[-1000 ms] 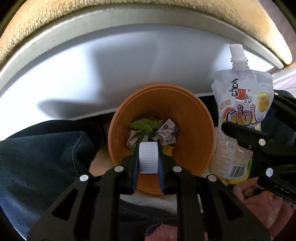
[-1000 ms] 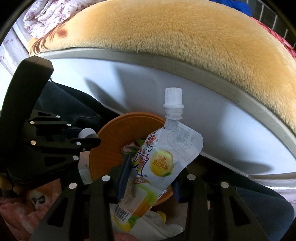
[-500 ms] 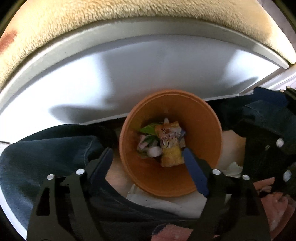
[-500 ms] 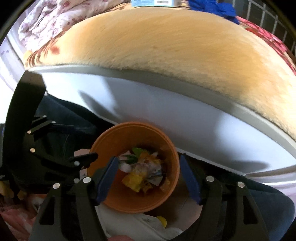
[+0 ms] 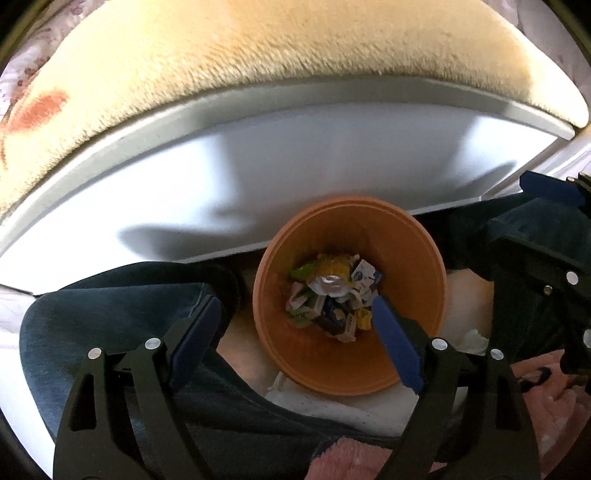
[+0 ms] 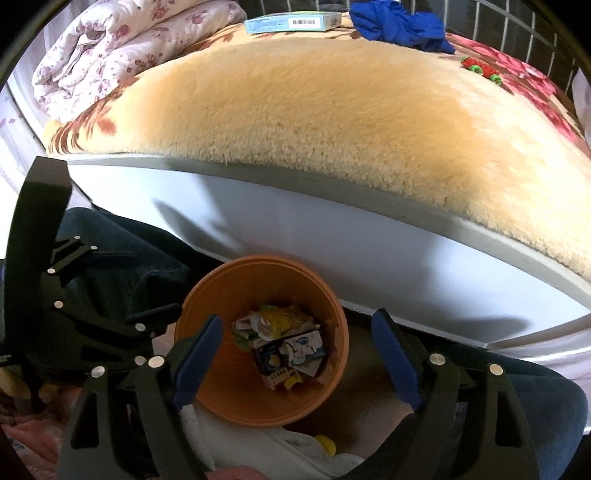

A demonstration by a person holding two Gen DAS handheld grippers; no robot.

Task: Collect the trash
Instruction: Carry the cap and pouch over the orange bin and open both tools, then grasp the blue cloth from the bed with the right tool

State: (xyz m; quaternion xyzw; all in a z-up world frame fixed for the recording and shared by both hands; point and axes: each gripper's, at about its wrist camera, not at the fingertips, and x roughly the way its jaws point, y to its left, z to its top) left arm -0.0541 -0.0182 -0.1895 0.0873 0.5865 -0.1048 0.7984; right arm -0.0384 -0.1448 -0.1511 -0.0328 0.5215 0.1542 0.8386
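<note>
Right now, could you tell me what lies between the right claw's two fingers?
In the right wrist view, the open right claw frames the orange bin with its trash pile; it grips nothing.

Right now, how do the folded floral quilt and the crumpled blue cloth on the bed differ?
The folded floral quilt is white with pink flowers; the crumpled blue cloth is plain deep blue. The quilt is the bulkier and neatly folded in layers; the cloth is a small loose heap. The quilt sits at the bed's far left, the cloth at far right. Both lie at the far edge of the fuzzy yellow blanket.
</note>
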